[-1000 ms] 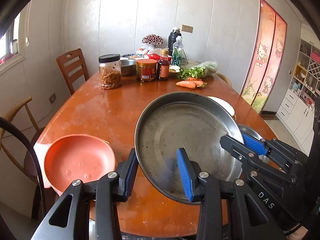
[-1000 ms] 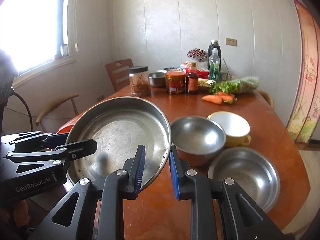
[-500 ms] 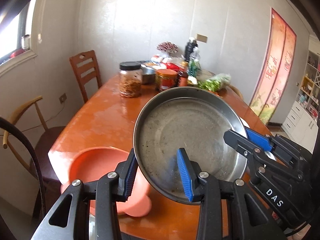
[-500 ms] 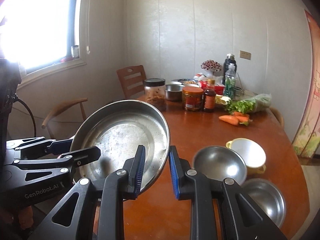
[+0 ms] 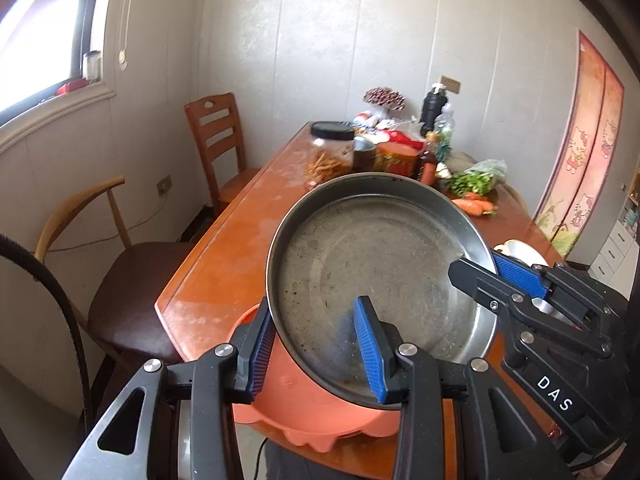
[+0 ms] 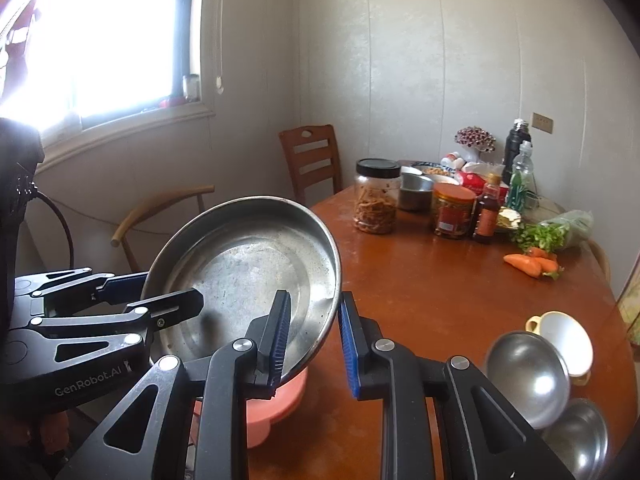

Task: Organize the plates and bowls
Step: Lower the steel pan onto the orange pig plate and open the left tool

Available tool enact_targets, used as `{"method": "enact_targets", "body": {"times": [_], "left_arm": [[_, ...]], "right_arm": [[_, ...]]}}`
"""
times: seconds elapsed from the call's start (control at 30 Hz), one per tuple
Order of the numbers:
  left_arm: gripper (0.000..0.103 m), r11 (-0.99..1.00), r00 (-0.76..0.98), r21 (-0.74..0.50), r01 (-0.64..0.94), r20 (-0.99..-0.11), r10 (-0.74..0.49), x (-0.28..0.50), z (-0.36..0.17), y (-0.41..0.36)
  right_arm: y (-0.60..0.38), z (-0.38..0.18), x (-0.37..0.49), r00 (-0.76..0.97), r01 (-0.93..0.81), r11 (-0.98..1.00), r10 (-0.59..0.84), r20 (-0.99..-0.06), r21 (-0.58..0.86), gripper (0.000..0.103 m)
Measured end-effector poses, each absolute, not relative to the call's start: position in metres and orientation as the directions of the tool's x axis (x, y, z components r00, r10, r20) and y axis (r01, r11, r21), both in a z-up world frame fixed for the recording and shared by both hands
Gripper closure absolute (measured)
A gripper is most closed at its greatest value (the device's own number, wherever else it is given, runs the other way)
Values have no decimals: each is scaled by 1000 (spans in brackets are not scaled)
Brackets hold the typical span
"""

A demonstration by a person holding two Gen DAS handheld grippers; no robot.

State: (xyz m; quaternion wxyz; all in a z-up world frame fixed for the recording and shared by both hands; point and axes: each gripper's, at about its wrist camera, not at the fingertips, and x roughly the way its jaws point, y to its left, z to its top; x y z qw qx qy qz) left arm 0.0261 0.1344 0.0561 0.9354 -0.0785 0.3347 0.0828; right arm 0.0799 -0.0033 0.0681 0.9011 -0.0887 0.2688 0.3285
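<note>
A large steel pan (image 5: 380, 272) (image 6: 248, 264) hangs tilted in the air, held from both sides. My left gripper (image 5: 316, 348) is shut on its near rim, one blue pad outside the wall and one inside. My right gripper (image 6: 314, 340) is shut on the right rim, and its fingers show in the left wrist view at the pan's right edge (image 5: 516, 276). Right under the pan, an orange plastic bowl (image 5: 304, 412) (image 6: 276, 400) sits on the near left corner of the table, partly hidden by it.
Two steel bowls (image 6: 528, 376) (image 6: 576, 436) and a white cup (image 6: 568, 340) sit at the near right of the brown table (image 6: 420, 280). Jars (image 6: 376, 200), bottles, greens and carrots (image 6: 528, 264) crowd the far end. Two chairs (image 5: 216, 140) (image 5: 120, 280) stand left of the table.
Both grippers have carried the pan leftward, and it now hangs over the orange bowl at the table's corner. The steel bowls have slid toward the right edge of the right wrist view.
</note>
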Motion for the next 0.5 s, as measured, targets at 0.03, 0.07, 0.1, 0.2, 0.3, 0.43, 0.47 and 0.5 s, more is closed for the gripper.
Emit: {"method": "enact_targets", "body": {"times": [0.03,0.07,0.1,0.2,0.3,0.43,0.47,0.5], "left_arm": [[63,973,755,-88,-215,-646,108,27,52,138],[63,972,747,-89,-219,-656,108,28,46,143],[63,971,741,-90,-222,-663,109,29,42,146],[63,969,717,-88,-232,-688,109,36,27,156],[63,967,700,-88,-239,-706,108,39,16,163],[63,965,685,-81,-248,-719,116,41,5,168],[63,965,683,-76,-251,-721,121,41,2,169],[63,965,681,-73,-253,-721,124,42,1,170]], "right_arm": [[1,65,81,632,-645,764,546,-550,17,77],[6,60,82,621,-650,760,547,-561,20,77],[10,55,84,615,-651,759,545,-569,22,77],[19,41,86,591,-658,753,541,-599,31,77],[27,26,91,563,-664,747,533,-632,39,77],[35,8,96,532,-671,740,526,-664,49,77],[36,4,97,527,-672,739,524,-669,49,77],[38,1,97,522,-674,737,523,-673,50,77]]}}
